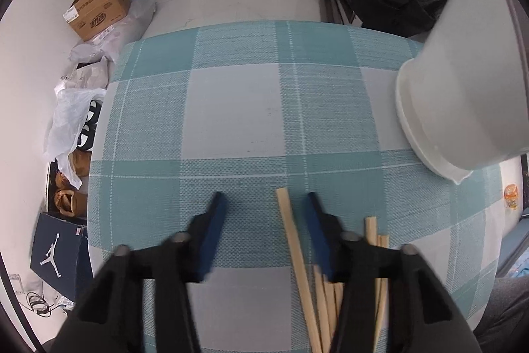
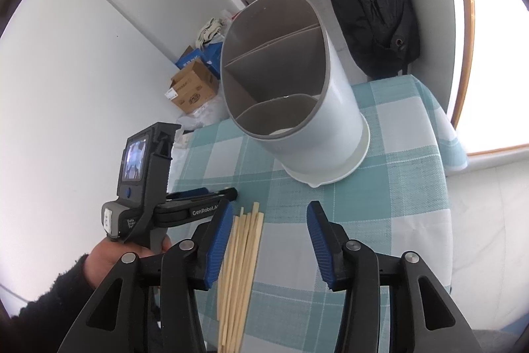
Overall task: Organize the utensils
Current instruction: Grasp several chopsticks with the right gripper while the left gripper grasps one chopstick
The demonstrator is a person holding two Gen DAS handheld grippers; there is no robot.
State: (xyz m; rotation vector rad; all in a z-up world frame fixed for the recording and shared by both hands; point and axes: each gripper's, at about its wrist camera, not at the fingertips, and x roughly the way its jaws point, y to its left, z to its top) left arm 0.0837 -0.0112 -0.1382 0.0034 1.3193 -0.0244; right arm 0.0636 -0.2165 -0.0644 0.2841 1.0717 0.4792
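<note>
On the left, a hand [image 2: 132, 257] in a dark sleeve holds the left gripper [image 1: 263, 199] pointing steeply down at the checked surface [image 1: 231, 108]. Its jaws stand spread in its own wrist view, with one loose chopstick [image 1: 291, 240] lying between them, close to the right jaw and touched by neither pad. That placement reads as a setup for picking a single stick off the edge of the pile rather than grabbing the lot.

Just right of that, the chopsticks [image 2: 239, 257] lie in a loose bundle on the near part of the surface, roughly parallel, tips pointing away towards the holder. Lying flat and side by side, they leave little room for a jaw to get under, which is probably why one has been isolated.

The right gripper [image 2: 267, 214] hovers above the same bundle, jaws spread and holding nothing; the sticks sit beside its left jaw, not centred between the two.

Farther right and farther back stands the utensil holder [image 2: 334, 108], a pale oval tub on a white drip base, upright, divided inside into compartments that all look empty. It sits within easy reach of the pile, mouth open to the grippers. No chopstick is in it yet, so sorting seems to be only starting.
</note>
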